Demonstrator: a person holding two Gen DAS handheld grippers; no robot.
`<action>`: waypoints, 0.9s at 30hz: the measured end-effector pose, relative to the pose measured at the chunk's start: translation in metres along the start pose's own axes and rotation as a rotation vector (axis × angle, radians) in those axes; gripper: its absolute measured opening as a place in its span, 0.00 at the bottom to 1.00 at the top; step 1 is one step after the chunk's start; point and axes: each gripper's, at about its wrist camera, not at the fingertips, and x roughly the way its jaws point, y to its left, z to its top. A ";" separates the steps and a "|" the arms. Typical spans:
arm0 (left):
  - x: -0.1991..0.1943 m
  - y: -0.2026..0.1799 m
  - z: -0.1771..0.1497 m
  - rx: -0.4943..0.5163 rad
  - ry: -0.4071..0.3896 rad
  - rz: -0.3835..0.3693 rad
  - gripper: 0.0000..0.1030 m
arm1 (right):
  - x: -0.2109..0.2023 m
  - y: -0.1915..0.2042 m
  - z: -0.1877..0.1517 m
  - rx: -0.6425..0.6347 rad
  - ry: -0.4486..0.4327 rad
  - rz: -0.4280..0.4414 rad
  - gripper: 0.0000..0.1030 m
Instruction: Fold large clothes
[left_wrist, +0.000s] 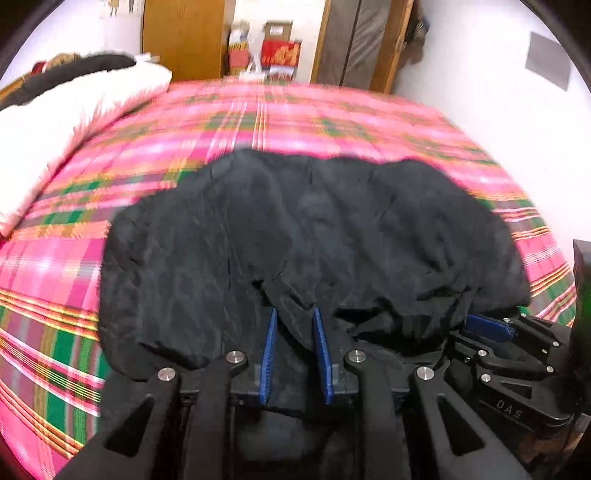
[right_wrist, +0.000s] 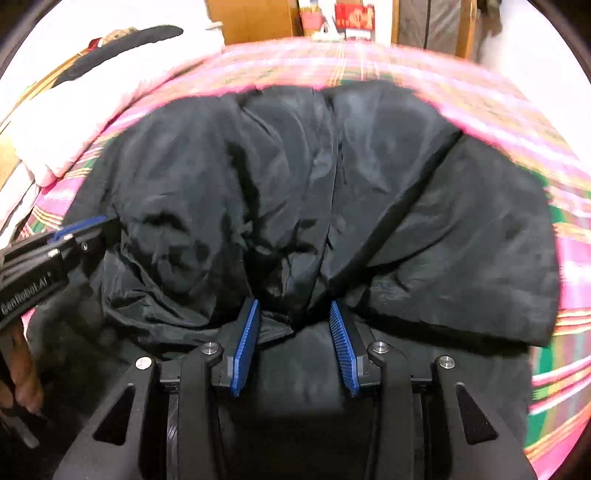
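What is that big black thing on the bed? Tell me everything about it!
It is a big black jacket, made of thin, slightly shiny, crinkly cloth. It lies bunched and wrinkled on a pink, green and yellow checked bedspread. A seam or closed front runs down its middle. Its near edge is gathered up. The left claw and the right claw each have a fold of that edge between their blue pads. Which part is a sleeve is hard to tell.
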 end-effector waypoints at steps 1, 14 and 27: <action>-0.008 -0.002 -0.001 0.009 -0.018 -0.012 0.23 | -0.008 0.001 -0.001 0.000 -0.019 0.004 0.39; 0.054 0.000 -0.003 0.002 0.128 0.026 0.23 | 0.035 0.016 -0.020 0.002 0.047 0.015 0.39; 0.065 -0.008 -0.006 0.012 0.099 0.046 0.23 | 0.046 0.009 -0.023 -0.002 0.031 0.024 0.39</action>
